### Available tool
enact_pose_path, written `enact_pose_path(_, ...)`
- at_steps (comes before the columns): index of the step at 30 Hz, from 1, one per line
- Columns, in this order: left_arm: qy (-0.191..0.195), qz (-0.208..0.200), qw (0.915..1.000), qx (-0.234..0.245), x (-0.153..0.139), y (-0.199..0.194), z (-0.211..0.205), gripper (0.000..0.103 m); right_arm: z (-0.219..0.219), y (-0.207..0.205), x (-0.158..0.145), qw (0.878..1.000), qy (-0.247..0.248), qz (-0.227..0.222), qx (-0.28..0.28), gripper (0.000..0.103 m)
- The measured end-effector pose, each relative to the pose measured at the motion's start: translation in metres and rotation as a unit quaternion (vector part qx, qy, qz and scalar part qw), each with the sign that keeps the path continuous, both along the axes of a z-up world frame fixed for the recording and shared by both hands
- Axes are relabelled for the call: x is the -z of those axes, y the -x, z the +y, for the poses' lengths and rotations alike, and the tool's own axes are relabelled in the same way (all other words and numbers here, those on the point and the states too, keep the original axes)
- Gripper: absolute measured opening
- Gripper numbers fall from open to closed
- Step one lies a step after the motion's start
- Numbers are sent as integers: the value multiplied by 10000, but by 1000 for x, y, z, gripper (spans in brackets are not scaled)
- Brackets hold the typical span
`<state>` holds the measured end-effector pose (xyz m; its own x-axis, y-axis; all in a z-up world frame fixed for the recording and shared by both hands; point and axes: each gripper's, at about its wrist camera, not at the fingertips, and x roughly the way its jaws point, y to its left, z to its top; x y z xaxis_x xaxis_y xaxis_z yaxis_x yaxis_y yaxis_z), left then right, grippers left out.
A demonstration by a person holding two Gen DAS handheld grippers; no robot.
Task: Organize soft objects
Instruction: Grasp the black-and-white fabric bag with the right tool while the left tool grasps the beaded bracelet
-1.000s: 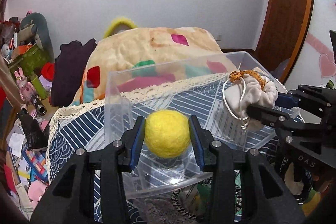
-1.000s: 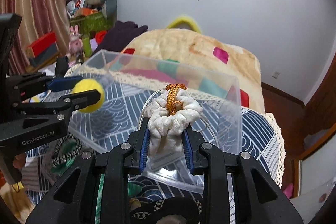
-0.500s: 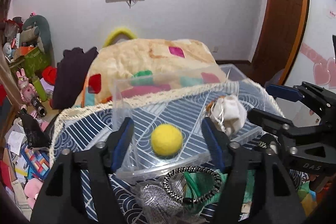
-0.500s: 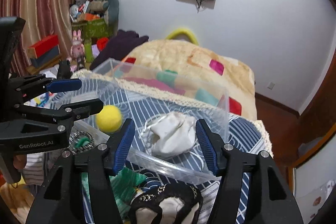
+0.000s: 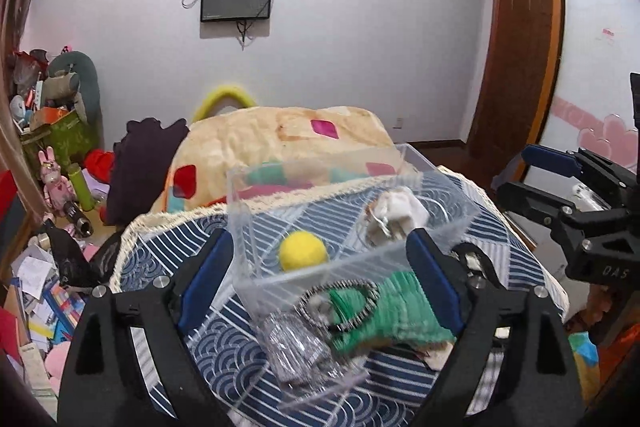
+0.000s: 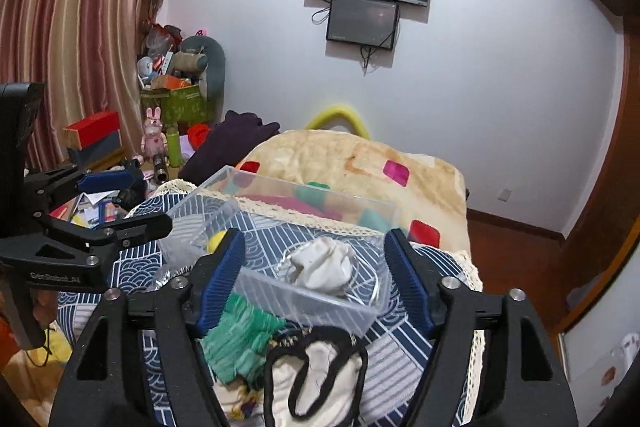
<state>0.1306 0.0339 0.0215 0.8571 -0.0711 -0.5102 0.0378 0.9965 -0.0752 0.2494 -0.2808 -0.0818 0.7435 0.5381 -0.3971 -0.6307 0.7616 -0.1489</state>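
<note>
Yellow ball (image 5: 303,255) shows fully only from the left; both tools (image 5: 320,259) (image 6: 312,271) gape, released.

Between the blue-padded black fingers of the left gripper (image 5: 318,267), a round yellow felt ball (image 5: 303,255) lies in the clear plastic box (image 5: 320,277), and a cream drawstring pouch (image 5: 396,211) lies just past its right pad. Nearer, a crumpled green knitted cloth (image 5: 400,311) and a black-and-white braided ring (image 5: 340,301) lie on the navy tablecloth patterned with white waves and stripes (image 5: 224,335). Between the blue pads of the right gripper (image 6: 316,281), that pouch (image 6: 322,267) looks off-white. Beyond both, a beige blanket with pink, red and teal patches (image 6: 360,163).
</note>
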Motion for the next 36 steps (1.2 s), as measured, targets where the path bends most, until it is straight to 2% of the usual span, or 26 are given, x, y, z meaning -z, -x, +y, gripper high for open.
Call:
enact_pose_path(5,97,65,9998,151,17,13,-7,86,-13,6,15,9999,-92,97,110,74)
enact_pose_path(9,71,173,9994,298,32,21,-15,70,-18,11,32,9996,-72,189,221,74)
enact_pose_path(15,2,360,9983,456,50,19,-27,46,-28,11,60,9978,-52,559,341,74)
enact_pose_path(18,-34,443,9979,466,56,13,-31,40,-34,10,71,9965,-93,767,312,74)
enact_pose_path(25,-102,380,9984,414,61,1,-35,36,-34,4,83,9950,-30,918,381,75)
enact_pose_path(27,-76,456,9980,422,64,-4,-34,26,-32,2,85,9945,-45,970,391,75)
enact_pose_path(30,8,522,9979,383,68,-9,-31,17,-28,-2,88,9939,-36,1034,390,75)
enact_pose_path(33,66,498,9980,387,67,-6,-27,13,-25,-5,93,9930,-28,1109,400,74)
enact_pose_path(34,70,452,9983,374,66,-4,-25,12,-25,-5,94,9928,-35,1125,400,73)
enact_pose_path(35,73,436,9983,380,65,-2,-25,11,-25,-5,94,9929,-41,1125,389,64)
enact_pose_path(36,71,424,9984,379,65,-1,-24,7,-24,-4,94,9928,-20,1133,383,51)
